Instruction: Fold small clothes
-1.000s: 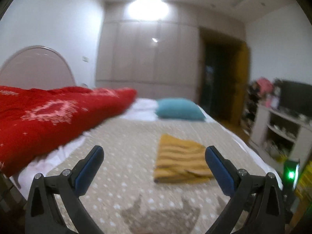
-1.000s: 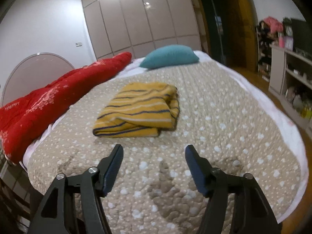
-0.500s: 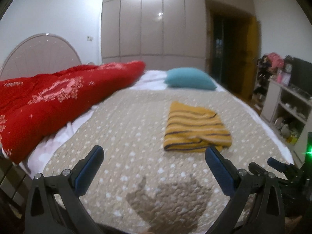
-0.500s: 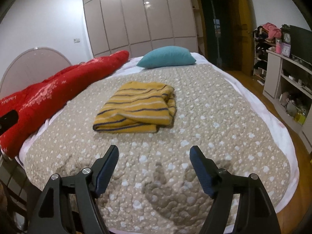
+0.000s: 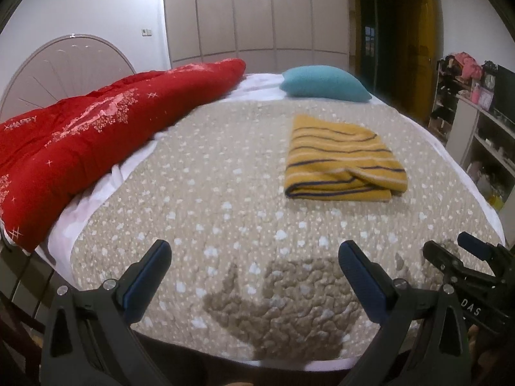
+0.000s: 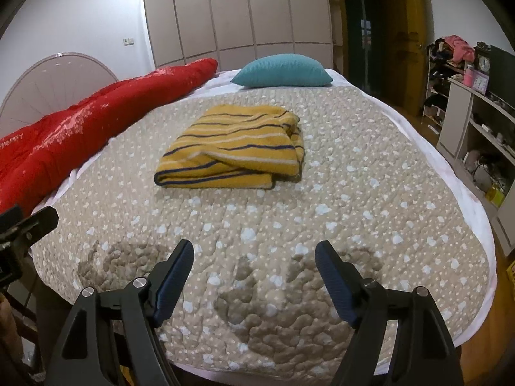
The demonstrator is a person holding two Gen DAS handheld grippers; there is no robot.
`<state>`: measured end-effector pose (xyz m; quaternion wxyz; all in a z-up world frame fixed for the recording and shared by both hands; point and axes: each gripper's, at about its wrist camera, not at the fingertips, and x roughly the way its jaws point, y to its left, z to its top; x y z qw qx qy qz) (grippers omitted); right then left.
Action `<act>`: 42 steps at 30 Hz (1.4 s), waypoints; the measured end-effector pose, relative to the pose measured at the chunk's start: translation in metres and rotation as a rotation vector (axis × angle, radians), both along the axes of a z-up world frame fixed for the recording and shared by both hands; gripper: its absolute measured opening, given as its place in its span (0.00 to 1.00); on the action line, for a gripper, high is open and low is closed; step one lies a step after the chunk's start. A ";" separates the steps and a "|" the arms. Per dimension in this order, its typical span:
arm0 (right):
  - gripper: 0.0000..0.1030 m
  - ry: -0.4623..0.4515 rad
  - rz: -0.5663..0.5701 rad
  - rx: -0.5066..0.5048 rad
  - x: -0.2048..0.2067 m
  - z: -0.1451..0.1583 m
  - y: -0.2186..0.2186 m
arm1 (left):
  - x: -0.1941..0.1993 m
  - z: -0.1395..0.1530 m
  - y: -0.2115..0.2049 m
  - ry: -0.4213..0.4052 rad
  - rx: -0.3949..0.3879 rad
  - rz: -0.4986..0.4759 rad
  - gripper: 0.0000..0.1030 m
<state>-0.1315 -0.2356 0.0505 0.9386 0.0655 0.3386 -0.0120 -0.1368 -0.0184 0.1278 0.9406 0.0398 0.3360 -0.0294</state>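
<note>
Compared with a second ago, the left gripper [image 5: 254, 262] has tipped downward, jaws wide and empty, while the right gripper [image 6: 254, 262] has just opened wider, empty, both short of the folded yellow striped garment [image 6: 231, 148] mid-bedspread [image 6: 370, 193].

- 1 folded yellow striped garment [image 6: 231, 148], frame centre, right wrist view
- 1 teal pillow [image 6: 281, 70], upper centre
- 1 red quilt [image 6: 87, 132], left side
- 1 beige dotted bedspread [image 6: 370, 199], fills lower frame
- 1 arched headboard [image 6: 48, 80], upper left
- 2 grippers: right gripper [image 6: 254, 276] bottom centre, left gripper [image 5: 254, 273] bottom centre of left wrist view
- 1 white shelf unit [image 6: 476, 128], right edge
- 1 clock [image 6: 482, 61], upper right
- 1 wardrobe wall [image 6: 238, 9], top centre
</note>
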 end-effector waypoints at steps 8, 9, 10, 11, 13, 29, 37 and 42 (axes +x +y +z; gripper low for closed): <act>0.80 0.011 -0.002 -0.002 0.001 -0.003 0.000 | 0.001 -0.007 -0.005 0.032 -0.001 -0.025 1.00; 0.80 0.013 -0.003 -0.001 0.001 -0.003 0.000 | 0.001 -0.007 -0.005 0.035 -0.001 -0.025 1.00; 0.81 0.014 -0.004 0.000 0.001 -0.004 0.000 | 0.001 -0.008 -0.006 0.040 0.000 -0.027 1.00; 0.81 0.016 -0.005 0.001 0.001 -0.005 -0.001 | 0.001 -0.009 -0.006 0.045 -0.002 -0.029 1.00; 0.81 0.018 -0.006 0.003 0.001 -0.006 -0.001 | 0.002 -0.011 -0.007 0.060 -0.007 -0.036 1.00; 0.81 0.040 -0.002 -0.001 0.003 -0.013 0.000 | 0.005 -0.027 -0.011 0.145 -0.035 -0.067 1.00; 0.82 0.047 0.004 -0.003 0.004 -0.015 0.001 | 0.006 -0.032 -0.013 0.170 -0.044 -0.088 1.00; 0.82 0.050 0.005 -0.002 0.005 -0.016 0.001 | 0.006 -0.035 -0.013 0.180 -0.046 -0.091 1.00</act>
